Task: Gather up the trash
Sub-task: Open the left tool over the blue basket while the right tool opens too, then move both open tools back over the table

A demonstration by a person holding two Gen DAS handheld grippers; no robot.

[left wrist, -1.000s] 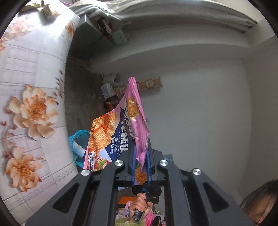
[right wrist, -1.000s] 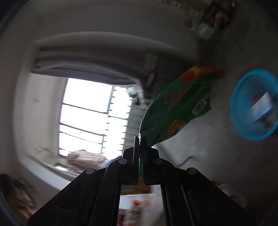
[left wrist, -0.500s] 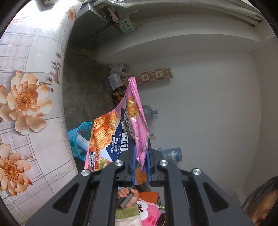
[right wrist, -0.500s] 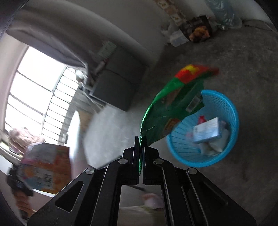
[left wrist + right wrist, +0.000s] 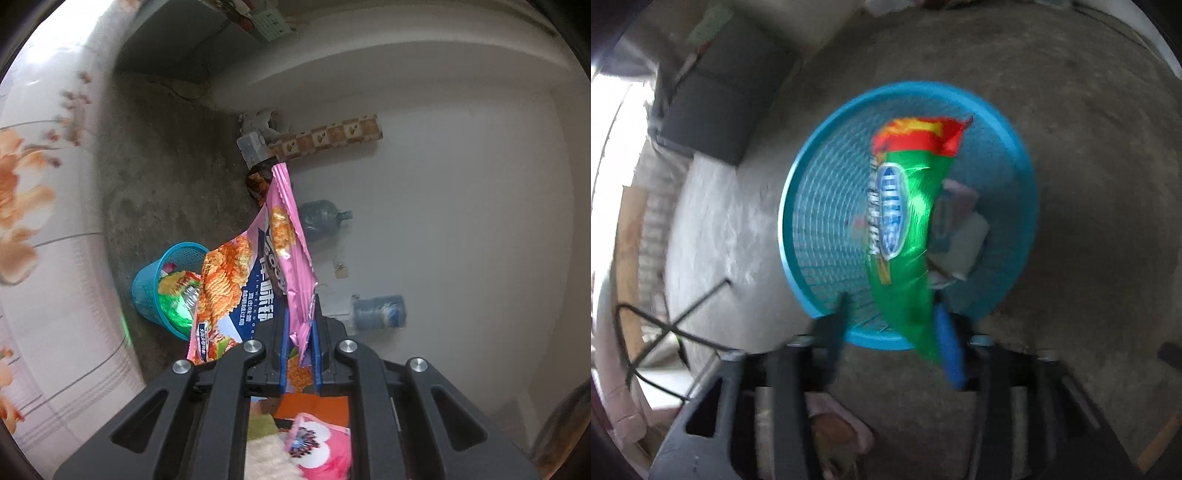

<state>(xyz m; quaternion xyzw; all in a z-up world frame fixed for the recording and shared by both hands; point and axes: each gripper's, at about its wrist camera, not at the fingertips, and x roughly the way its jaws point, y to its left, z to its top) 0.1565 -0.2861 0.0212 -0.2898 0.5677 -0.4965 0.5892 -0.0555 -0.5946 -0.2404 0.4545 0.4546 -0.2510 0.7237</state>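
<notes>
The left gripper [image 5: 299, 334] pinches a light, crinkly pink foil snack bag [image 5: 255, 280] by its edge; the right gripper [image 5: 894, 339], jaws spread, holds nothing, a green foil wrapper [image 5: 905, 229] over the blue mesh basket [image 5: 820, 206].

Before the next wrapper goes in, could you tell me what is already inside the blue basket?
Inside the blue basket: the green snack bag and a pale carton. The bag covers whatever lies beneath it.
</notes>
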